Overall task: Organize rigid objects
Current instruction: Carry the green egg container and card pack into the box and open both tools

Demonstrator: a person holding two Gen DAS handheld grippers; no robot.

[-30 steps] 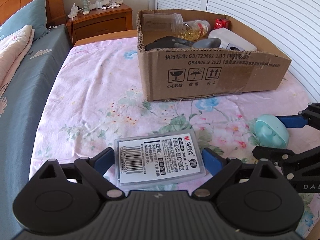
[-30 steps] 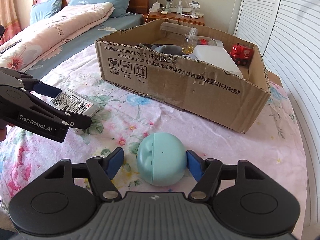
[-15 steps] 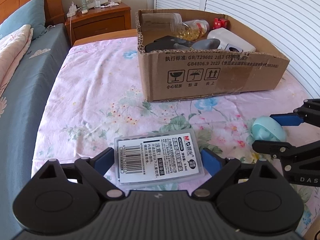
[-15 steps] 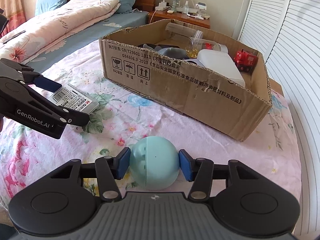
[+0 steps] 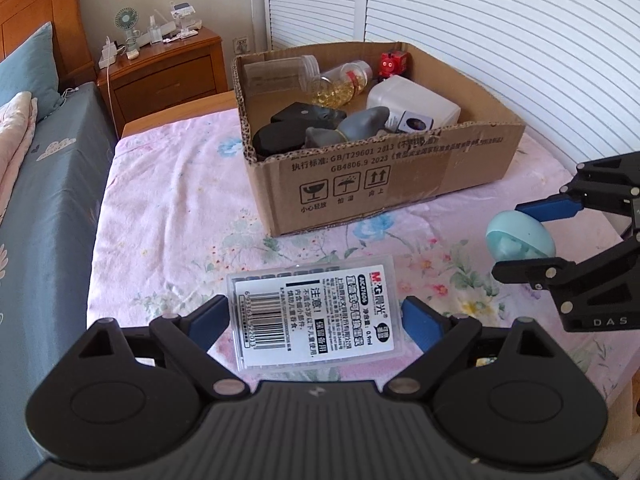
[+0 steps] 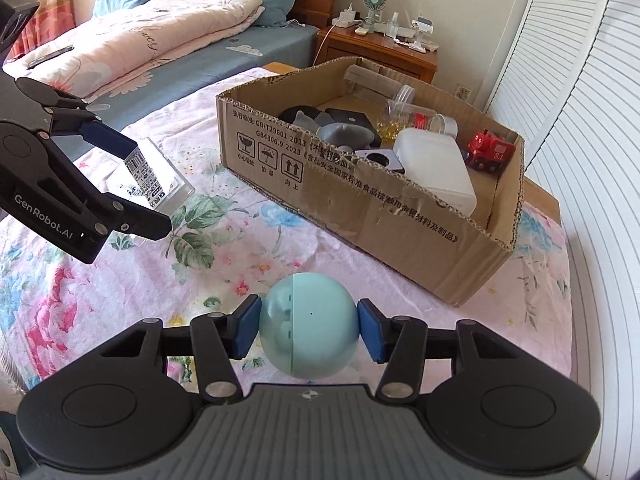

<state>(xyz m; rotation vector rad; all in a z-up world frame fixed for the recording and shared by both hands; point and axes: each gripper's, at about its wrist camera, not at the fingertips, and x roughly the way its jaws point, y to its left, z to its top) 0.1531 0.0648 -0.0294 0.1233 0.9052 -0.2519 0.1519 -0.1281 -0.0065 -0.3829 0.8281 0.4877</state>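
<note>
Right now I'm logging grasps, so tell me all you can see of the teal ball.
The ball is pale teal, smooth, plastic-looking, with a seam splitting it into two halves and recesses in one half. The right gripper clamps it, a blue pad on each side. In the left wrist view it appears lifted off the floral sheet, in front of the box.

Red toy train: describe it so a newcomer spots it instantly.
Find the open cardboard box on the pink floral bedspread. Look in the box's far corner nearest the white louvred doors, just beyond the white plastic container. The red toy train is the only bright red item there, with a face on its front.
</note>
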